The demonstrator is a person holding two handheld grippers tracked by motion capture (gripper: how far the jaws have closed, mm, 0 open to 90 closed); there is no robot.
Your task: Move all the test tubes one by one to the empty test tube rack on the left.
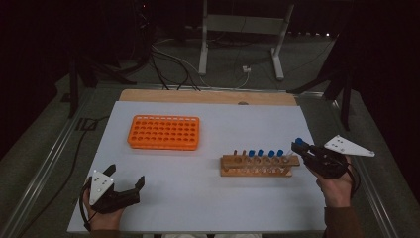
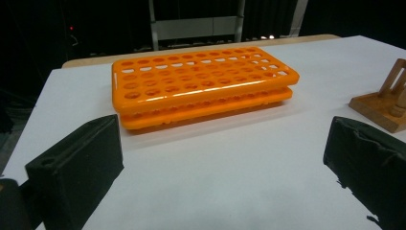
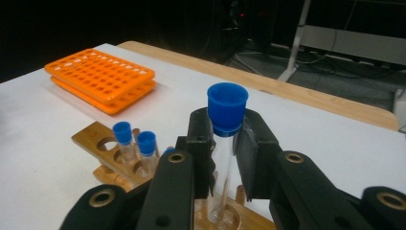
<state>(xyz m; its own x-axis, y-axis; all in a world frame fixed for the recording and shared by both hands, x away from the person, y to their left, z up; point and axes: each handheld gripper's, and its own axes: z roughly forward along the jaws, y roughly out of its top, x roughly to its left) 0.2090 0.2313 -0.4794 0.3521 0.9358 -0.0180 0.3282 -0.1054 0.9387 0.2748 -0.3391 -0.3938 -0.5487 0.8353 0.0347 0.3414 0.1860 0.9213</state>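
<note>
The plastic rack [image 1: 164,132] lies at centre left of the high view on the table [image 1: 208,198]. The wooden rack [image 1: 259,165] sits lower right of it, well apart, holding what look like four capped tubes [image 1: 266,154].

My left gripper [image 1: 128,191] rests low at the near left corner of the table, jaws spread wide and pointing forward, the hand [image 1: 101,215] behind it. My right gripper [image 1: 299,147] is raised at the right edge, jaws clamped together, angled toward the left, wrist bent upward.
</note>
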